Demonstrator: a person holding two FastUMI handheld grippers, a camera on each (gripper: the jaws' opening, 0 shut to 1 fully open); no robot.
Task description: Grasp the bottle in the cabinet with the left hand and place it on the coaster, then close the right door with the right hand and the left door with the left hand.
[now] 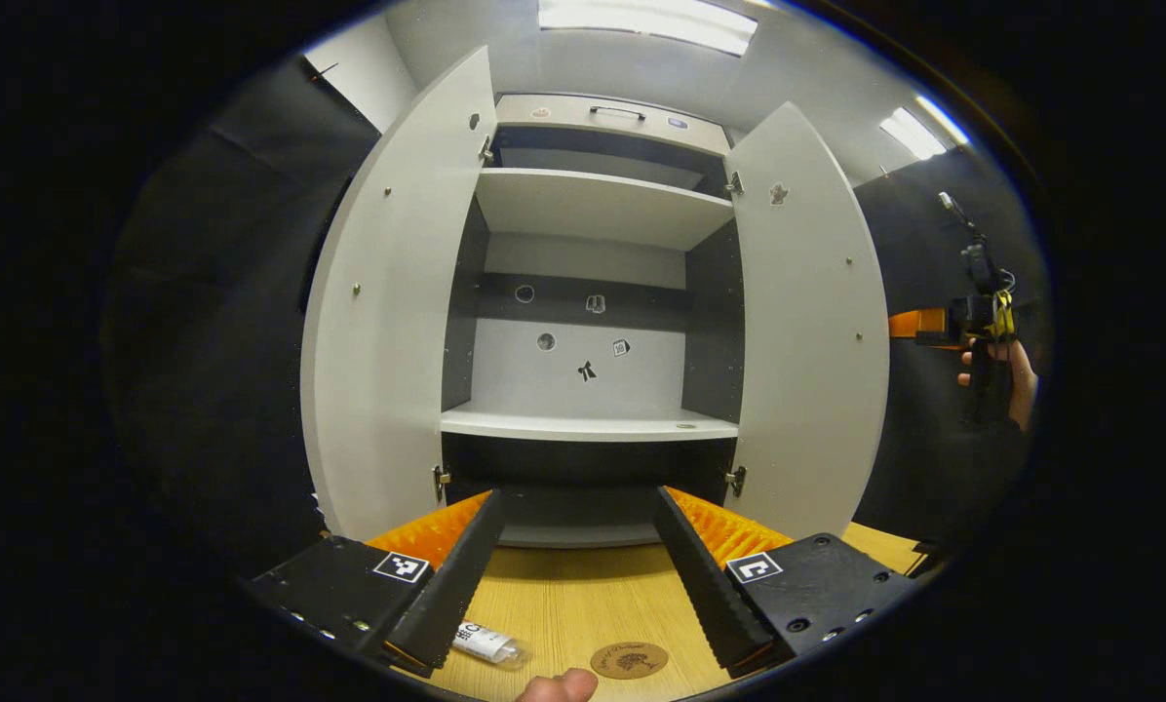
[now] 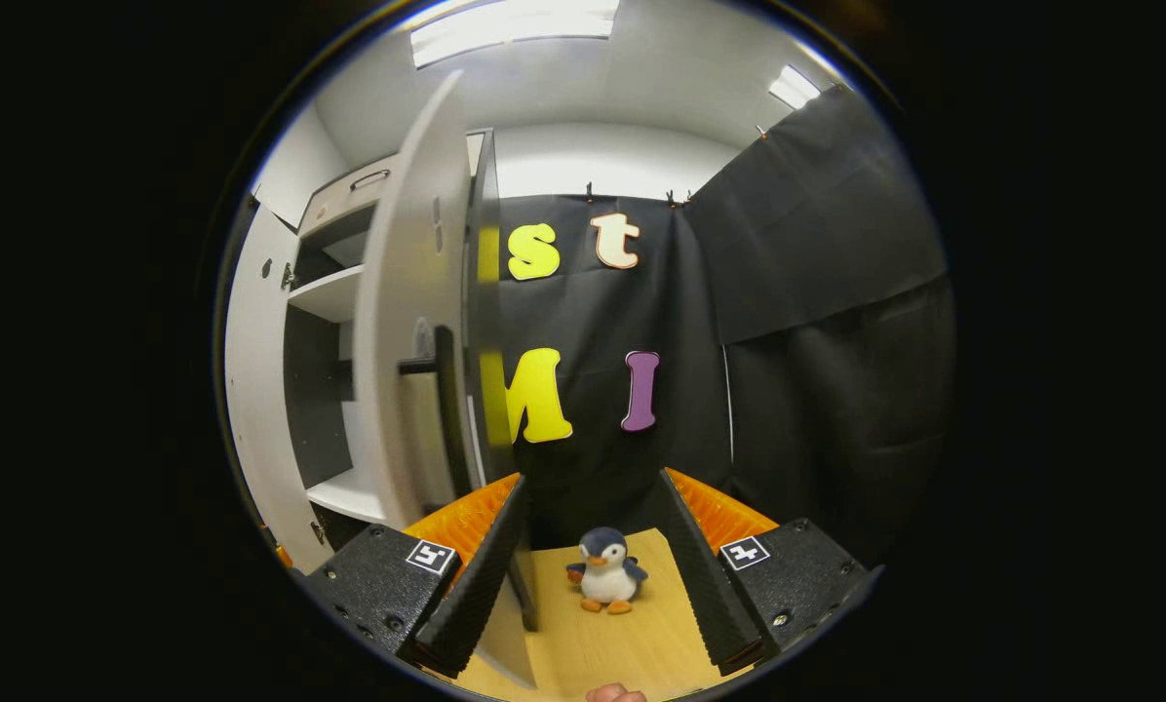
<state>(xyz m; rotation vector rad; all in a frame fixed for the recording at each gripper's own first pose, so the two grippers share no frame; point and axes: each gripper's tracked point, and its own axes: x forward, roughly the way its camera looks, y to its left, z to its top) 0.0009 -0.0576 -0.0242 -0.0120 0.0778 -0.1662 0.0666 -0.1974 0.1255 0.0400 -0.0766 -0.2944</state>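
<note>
Bottle (image 1: pixel 486 643) is seen lying on its side on the table (image 1: pixel 583 585), near the coaster (image 1: pixel 629 660). Judged light, smooth, prone to rolling; best gripped mid-body. Left tongs (image 1: pixel 578 575) and right tongs (image 2: pixel 593 575) are held wide open, empty. Cabinet (image 1: pixel 593 292) doors are seen open.

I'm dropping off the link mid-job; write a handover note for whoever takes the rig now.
Left gripper: open, empty, over the table, facing the cabinet.
Right gripper: open, empty, off beside the right door; a toy penguin sits ahead of it.
Bottle: out of the cabinet, lying on its side on the table beside the coaster, not on it.
Left door and right door both open.
Left to do: set the bottle on the coaster, close the right door, then the left.
</note>
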